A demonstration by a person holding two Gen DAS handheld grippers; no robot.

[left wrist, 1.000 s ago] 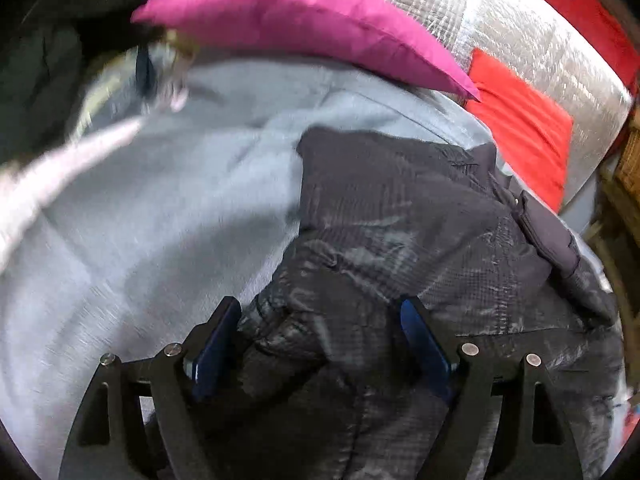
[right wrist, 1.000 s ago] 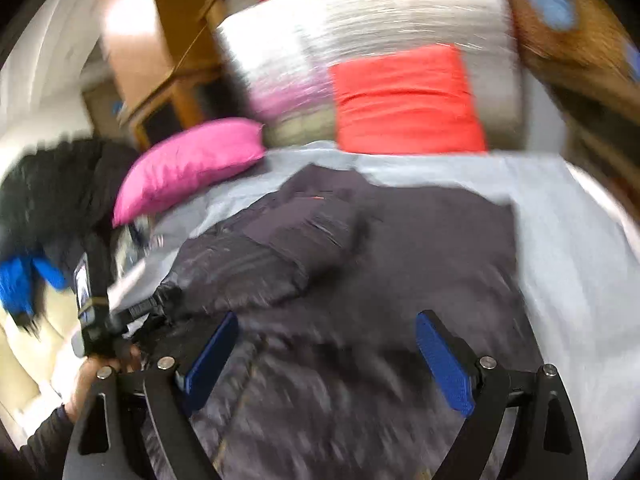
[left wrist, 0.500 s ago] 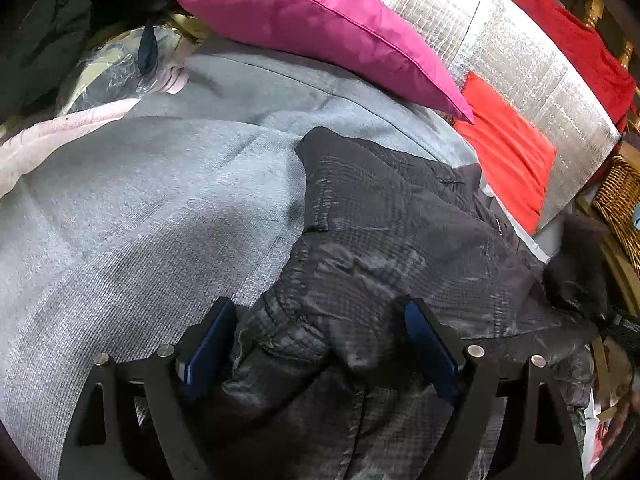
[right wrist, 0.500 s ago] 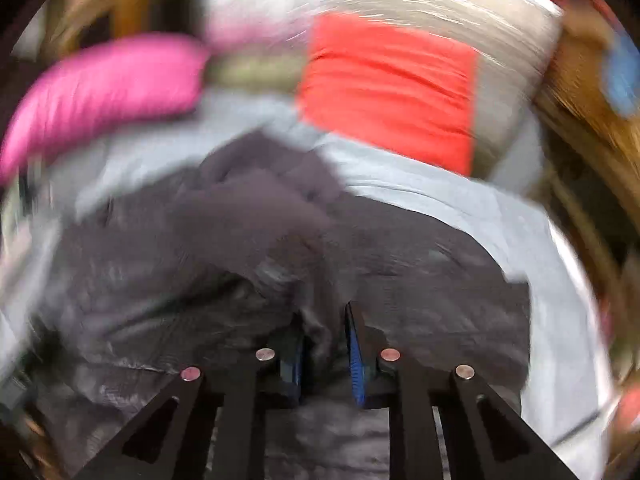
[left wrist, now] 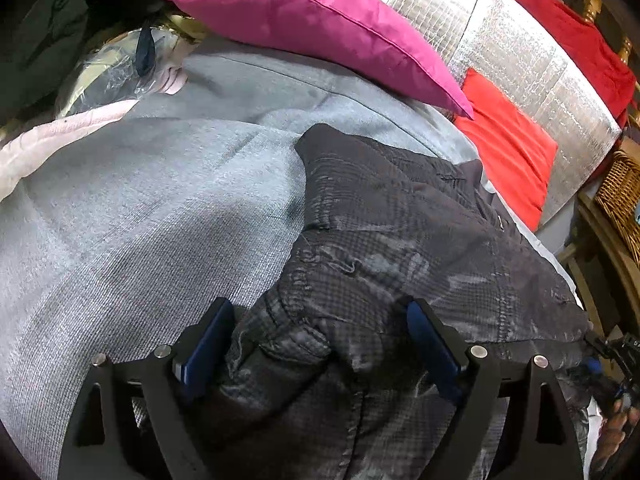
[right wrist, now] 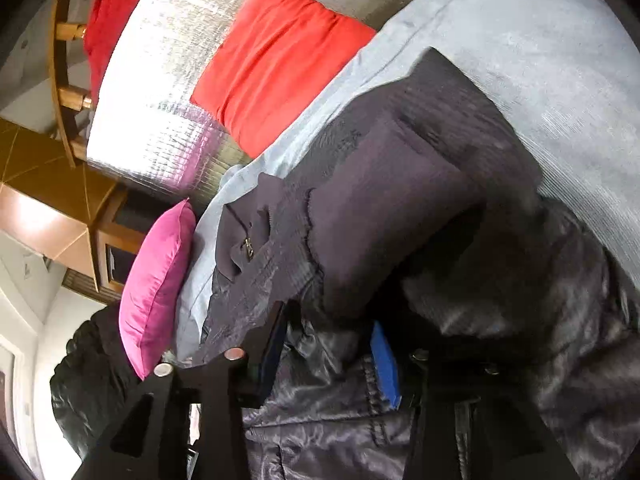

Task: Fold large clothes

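Observation:
A large dark padded jacket (left wrist: pixel 400 248) lies on a grey bedspread (left wrist: pixel 140 220). My left gripper (left wrist: pixel 316 352) is open, its blue pads on either side of a bunched fold of the jacket near its left edge. In the right wrist view the jacket (right wrist: pixel 400 208) is lifted and draped over the tool. My right gripper (right wrist: pixel 328 356) has its jaws partly apart with shiny jacket fabric between them; the view is rolled sideways. Whether it pinches the fabric is unclear.
A magenta pillow (left wrist: pixel 312 24) lies at the head of the bed, beside a red cushion (left wrist: pixel 504 148) against a silver quilted panel (left wrist: pixel 520 52). A wicker basket (left wrist: pixel 624 196) stands at right. Pink cloth and a plastic bag (left wrist: pixel 108 76) lie at left.
The right gripper closed on the jacket, then lifted and rolled sideways, its jaws now wider apart with fabric between. The left gripper stayed open over the same fold.

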